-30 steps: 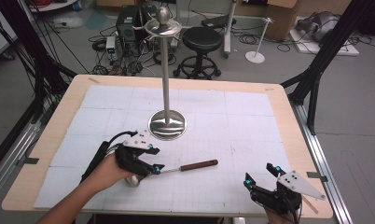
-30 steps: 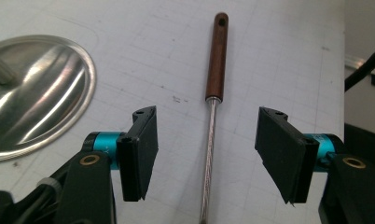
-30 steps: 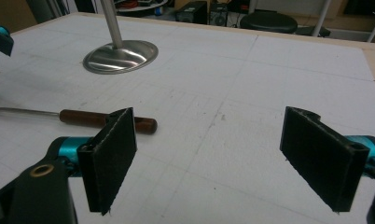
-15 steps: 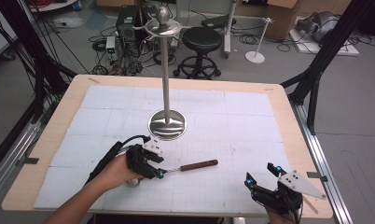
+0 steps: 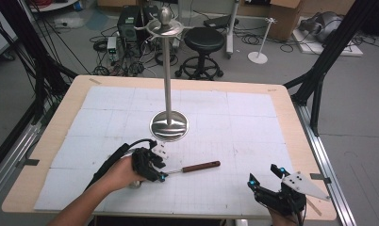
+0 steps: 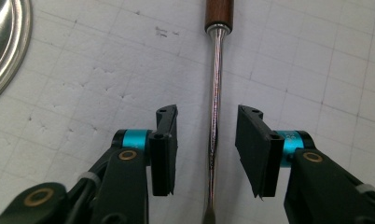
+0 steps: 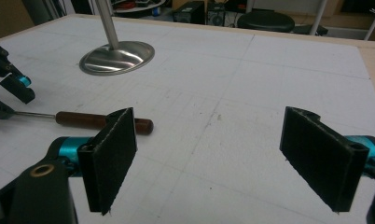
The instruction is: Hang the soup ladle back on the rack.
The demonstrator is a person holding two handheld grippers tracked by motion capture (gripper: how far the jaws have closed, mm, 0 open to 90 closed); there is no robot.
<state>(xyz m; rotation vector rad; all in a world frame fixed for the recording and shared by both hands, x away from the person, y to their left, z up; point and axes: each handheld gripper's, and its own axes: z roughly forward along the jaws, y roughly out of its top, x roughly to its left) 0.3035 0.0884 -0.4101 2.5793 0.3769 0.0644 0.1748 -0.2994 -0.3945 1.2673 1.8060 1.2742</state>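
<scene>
Spoon (image 5: pixel 197 167) lies flat on the white gridded table mat (image 5: pixel 234 127), near-left of centre, its brown wooden handle (image 6: pixel 218 14) pointing right and its steel shaft (image 6: pixel 215 93) running between the jaws of the left gripper (image 6: pixel 206 140). Those jaws have just been closing — pads either side of the shaft, not yet touching it. Steel stand (image 5: pixel 168 70) rises just beyond. Right gripper (image 7: pixel 223 158) sits at the near-right edge, jaws wide apart — nothing between them.
</scene>
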